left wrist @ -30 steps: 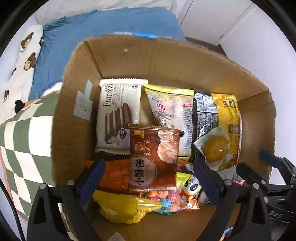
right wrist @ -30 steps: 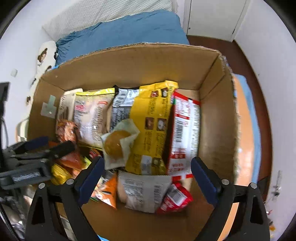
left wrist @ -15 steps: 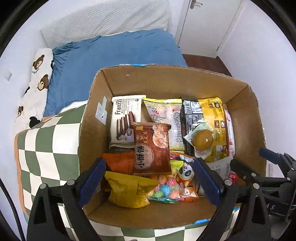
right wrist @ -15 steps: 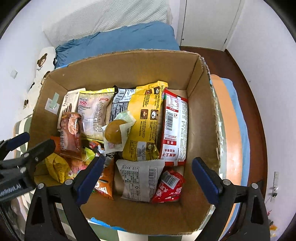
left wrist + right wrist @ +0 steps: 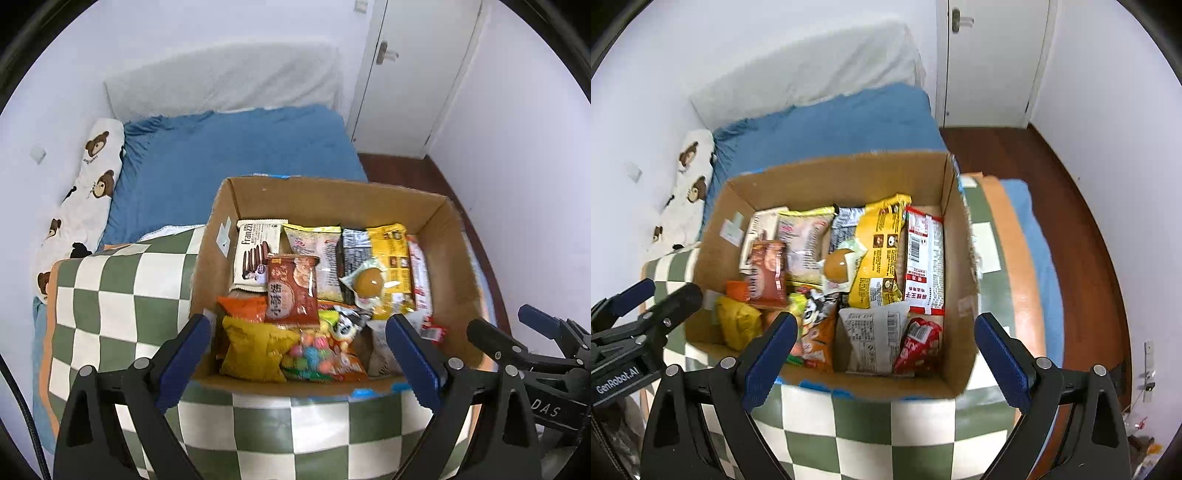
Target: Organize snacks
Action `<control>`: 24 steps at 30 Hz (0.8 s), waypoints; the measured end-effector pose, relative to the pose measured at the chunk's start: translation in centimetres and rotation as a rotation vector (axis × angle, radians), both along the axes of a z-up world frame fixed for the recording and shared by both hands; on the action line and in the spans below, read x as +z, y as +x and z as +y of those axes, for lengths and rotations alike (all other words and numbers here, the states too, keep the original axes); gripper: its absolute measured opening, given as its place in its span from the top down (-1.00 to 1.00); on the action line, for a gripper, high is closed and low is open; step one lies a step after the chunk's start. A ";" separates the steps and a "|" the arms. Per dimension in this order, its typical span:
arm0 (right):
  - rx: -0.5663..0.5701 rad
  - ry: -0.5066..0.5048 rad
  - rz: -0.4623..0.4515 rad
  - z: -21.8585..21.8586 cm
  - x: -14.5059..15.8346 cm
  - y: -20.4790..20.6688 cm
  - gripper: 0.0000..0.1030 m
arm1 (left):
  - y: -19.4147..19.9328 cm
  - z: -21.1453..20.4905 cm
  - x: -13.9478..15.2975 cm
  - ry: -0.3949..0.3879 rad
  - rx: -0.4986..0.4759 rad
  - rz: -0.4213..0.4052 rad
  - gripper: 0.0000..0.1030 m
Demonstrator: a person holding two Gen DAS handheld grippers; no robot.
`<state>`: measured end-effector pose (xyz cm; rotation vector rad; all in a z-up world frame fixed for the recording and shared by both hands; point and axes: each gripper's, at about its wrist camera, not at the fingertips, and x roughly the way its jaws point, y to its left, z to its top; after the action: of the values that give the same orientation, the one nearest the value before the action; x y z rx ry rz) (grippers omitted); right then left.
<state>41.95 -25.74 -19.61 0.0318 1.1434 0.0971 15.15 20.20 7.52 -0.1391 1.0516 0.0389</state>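
The cardboard box (image 5: 448, 258) sits on a green and white checked cloth (image 5: 122, 295), full of snacks. Many bags lie on top of each other, so the lower ones are mostly hidden. A brown bag (image 5: 292, 291) lies on top near the middle, and a yellow bag (image 5: 255, 349) sits at 6 o'clock of it.

The left gripper (image 5: 301, 352) and right gripper (image 5: 886, 345) both have their fingers wide apart, holding nothing, near the box's front edge.

A blue bed (image 5: 229, 151) lies at 12 o'clock.
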 end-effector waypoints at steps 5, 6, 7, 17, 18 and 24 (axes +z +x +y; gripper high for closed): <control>0.019 -0.015 -0.093 0.1 4.0 -4.5 -0.91 | -4.5 -0.8 2.5 0.008 -0.015 -0.057 -0.88; 0.021 -0.016 -0.104 0.1 4.5 -5.2 -0.91 | -5.2 -0.9 2.9 0.008 -0.015 -0.066 -0.88; 0.019 -0.013 -0.117 -0.1 5.2 -6.2 -0.91 | -6.0 -1.0 3.2 0.010 -0.014 -0.076 -0.88; 0.017 -0.029 -0.214 -0.8 10.2 -14.4 -0.92 | -13.7 -1.5 7.3 0.018 0.010 -0.153 -0.88; 0.018 -0.024 -0.229 -0.8 10.9 -15.5 -0.92 | -14.1 -1.6 7.6 0.019 0.011 -0.156 -0.88; 0.028 -0.032 -0.302 -0.9 14.0 -20.1 -0.93 | -17.4 -1.9 9.7 0.032 0.017 -0.192 -0.88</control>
<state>21.80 -26.66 -5.60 -0.0269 0.8437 0.1051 -2.26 18.30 17.20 -0.1202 0.8578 0.0568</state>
